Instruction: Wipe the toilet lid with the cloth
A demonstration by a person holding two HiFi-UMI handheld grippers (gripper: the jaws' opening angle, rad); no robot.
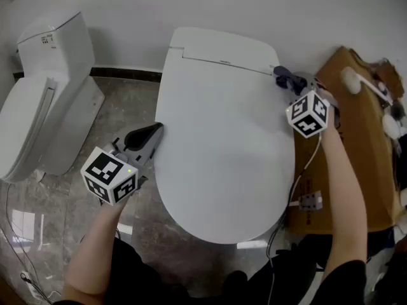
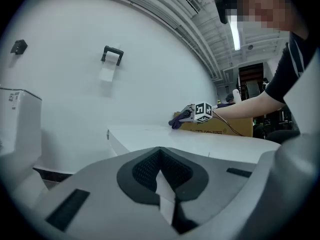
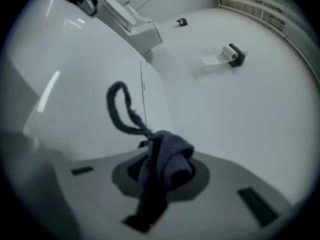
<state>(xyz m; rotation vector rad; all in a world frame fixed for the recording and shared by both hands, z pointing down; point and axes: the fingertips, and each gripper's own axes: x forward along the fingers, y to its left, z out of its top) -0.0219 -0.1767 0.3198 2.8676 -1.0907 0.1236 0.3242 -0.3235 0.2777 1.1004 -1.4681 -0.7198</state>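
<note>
Two claws are in use. Nearest, the left claw (image 1: 147, 136) has its jaws together with nothing between them, just beside the left edge of the toilet lid (image 1: 222, 145). The lid is down, its long axis running near to far. Farthest, the right claw (image 3: 159, 170) is clamped on the cloth (image 1: 286, 78) at the lid's far right corner. The bare lid lies nearer and leftward of it, so the right claw is judged best placed to wipe.
</note>
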